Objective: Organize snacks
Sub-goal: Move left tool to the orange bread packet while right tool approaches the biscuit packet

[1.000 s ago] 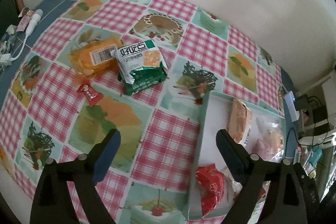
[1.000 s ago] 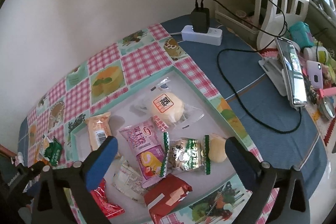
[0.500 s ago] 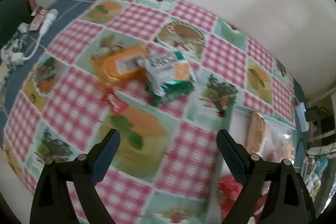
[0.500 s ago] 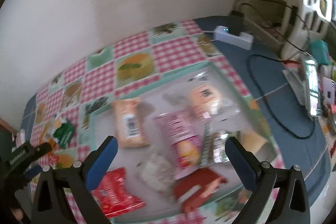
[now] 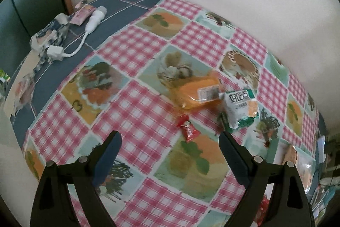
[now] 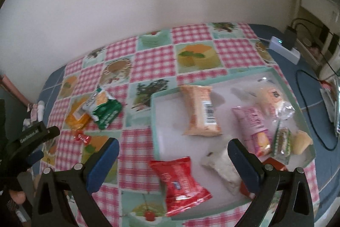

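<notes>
Three loose snacks lie on the checked tablecloth: an orange packet (image 5: 197,93), a green-and-white packet (image 5: 242,107) and a small red candy (image 5: 188,129). My left gripper (image 5: 170,152) hangs open just short of the candy, nothing between its fingers. The mint-rimmed white tray (image 6: 152,116) holds several snacks, among them a peach packet (image 6: 200,112), a pink packet (image 6: 255,127), a red packet (image 6: 180,180) and a white one (image 6: 223,165). My right gripper (image 6: 173,161) stands open above the tray's near left part. The loose orange packet (image 6: 77,116) and green packet (image 6: 104,110) lie left of the tray.
A white charger with its cable (image 5: 93,20) and small clutter sit on the blue cloth at the far left. A power strip (image 6: 284,48) with black cables lies right of the tray. The wall runs close behind the table. The left gripper's black body (image 6: 31,137) shows at the left edge.
Both grippers have swung left across the table. The left one left the tray behind and now faces the loose snacks; the right one shifted towards the tray's left side. Both stayed open.
</notes>
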### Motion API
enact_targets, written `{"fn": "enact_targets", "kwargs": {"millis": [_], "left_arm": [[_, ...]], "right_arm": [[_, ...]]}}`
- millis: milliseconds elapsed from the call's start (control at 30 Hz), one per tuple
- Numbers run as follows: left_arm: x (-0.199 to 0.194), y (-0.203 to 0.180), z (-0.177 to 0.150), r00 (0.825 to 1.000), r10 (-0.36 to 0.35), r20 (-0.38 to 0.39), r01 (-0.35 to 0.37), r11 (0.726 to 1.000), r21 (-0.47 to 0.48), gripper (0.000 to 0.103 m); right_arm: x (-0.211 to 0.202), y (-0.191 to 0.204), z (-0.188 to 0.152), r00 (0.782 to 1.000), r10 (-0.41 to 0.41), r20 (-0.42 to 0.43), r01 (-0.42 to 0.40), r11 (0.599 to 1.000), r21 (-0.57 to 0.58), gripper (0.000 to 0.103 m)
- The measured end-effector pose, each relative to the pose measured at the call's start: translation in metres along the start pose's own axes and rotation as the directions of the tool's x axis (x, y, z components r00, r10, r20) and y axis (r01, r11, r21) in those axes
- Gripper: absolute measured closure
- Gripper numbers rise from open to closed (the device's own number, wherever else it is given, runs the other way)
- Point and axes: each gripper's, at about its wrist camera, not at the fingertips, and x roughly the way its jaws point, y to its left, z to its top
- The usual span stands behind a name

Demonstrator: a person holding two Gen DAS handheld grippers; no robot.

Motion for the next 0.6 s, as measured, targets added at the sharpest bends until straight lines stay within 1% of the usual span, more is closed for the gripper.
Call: {"fn": "enact_targets", "kwargs": {"millis": [167, 367, 600], "left_arm": [[0.002, 0.006, 0.002, 1.000, -0.009, -0.005, 0.009, 1.000, -0.016, 0.010], [0.006, 0.011, 0.005, 1.000, -0.022, -0.021, 0.021, 1.000, -0.020, 0.010], [0.021, 0.015, 0.010, 0.998, -0.024, -0.058, 0.022, 0.999, -0.031, 0.010]], "right_arm": [[0.007, 0.021, -0.003, 1.000, 0.012, -0.005, -0.012, 0.999, -0.037, 0.000], [0.021, 0.034, -0.006, 0.999, 0.021, -0.034, -0.023, 0.999, -0.042, 0.000], [0.038, 0.046, -0.007, 0.999, 0.003, -0.046, -0.006, 0.998, -0.064, 0.000]]}}
